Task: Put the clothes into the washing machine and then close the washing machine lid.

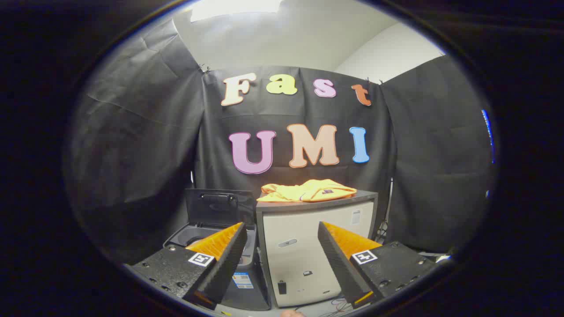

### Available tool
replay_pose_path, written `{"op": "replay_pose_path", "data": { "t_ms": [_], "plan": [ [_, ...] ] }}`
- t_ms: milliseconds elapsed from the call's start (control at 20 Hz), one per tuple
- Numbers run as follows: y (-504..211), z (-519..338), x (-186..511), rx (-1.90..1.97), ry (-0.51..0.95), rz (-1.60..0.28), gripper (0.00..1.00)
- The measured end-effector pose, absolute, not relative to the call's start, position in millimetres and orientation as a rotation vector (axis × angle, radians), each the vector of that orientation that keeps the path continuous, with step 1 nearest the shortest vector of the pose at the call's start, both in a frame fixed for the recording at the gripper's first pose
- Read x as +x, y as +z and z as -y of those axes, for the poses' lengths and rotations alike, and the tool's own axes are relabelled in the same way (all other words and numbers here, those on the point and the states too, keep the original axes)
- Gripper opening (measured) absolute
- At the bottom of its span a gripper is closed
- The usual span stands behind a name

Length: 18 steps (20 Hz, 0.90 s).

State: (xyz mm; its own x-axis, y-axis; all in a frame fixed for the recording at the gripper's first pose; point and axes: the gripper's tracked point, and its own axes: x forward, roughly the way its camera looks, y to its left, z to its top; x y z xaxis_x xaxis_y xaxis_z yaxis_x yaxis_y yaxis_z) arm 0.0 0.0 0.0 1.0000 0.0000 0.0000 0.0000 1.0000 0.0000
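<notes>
A yellow garment (307, 190) lies crumpled on top of a pale cabinet (308, 255), well beyond my fingers. To the cabinet's left stands a dark top-loading washing machine (246, 286) with its lid (219, 206) raised upright against the booth wall and its drum opening (189, 237) partly hidden behind my left finger. My gripper (282, 229) is open, held back from both, with nothing between its fingers. The cabinet front shows through the gap between them.
Black cloth walls close the booth behind and on both sides. Cables (339, 306) trail on the floor at the cabinet's foot. A dark stand or cable bundle (385, 220) sits to the right of the cabinet.
</notes>
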Motion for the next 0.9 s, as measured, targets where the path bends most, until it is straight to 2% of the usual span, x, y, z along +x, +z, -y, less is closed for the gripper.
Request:
{"op": "replay_pose_path", "data": {
  "t_ms": [900],
  "plan": [
    [-8.4,8.1,39.2,0.017,0.005,-0.009,0.98]
  ]
}}
